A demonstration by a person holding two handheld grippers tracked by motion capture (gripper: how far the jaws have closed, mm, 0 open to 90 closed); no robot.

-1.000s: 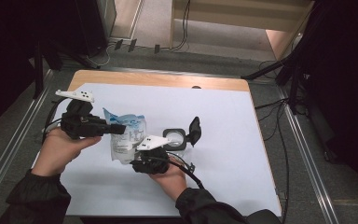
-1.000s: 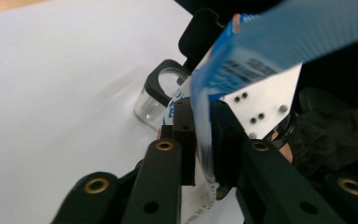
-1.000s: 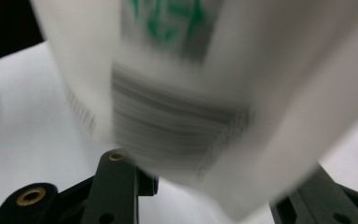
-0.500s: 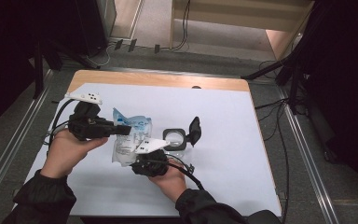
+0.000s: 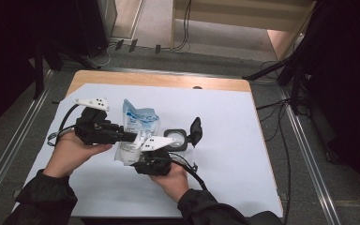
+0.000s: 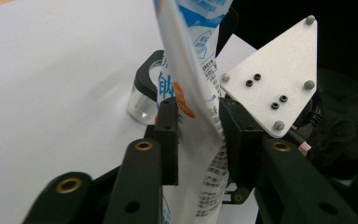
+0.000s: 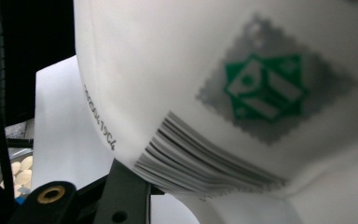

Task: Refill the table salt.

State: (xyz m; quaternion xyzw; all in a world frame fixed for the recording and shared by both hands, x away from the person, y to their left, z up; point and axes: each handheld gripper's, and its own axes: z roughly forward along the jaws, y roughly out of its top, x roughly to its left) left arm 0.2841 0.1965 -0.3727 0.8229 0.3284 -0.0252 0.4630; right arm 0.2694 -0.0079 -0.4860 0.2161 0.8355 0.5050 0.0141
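Note:
A blue-and-white printed bag (image 5: 138, 126) stands tilted over the white sheet, and both grippers are on it. My left gripper (image 5: 132, 137) reaches in from the left. Its jaws have just been opening, but the bag (image 6: 198, 70) is still squeezed between the two pads (image 6: 168, 135). My right gripper (image 5: 139, 153) is shut on the bag's lower end, whose barcode and green mark (image 7: 261, 88) loom close in the right gripper view. A small clear jar (image 5: 175, 138) (image 6: 142, 100) stands open just right of the bag, its black flip lid (image 5: 196, 131) raised.
A white sheet (image 5: 225, 164) covers most of the wooden table (image 5: 168, 80). Metal rails run along both sides. Cables and dark stands (image 5: 290, 79) sit off the table's right edge. The sheet's right half is bare.
The left gripper has edged right, closer against the bag. The bag's top now stands higher and more upright. The right hand has not moved.

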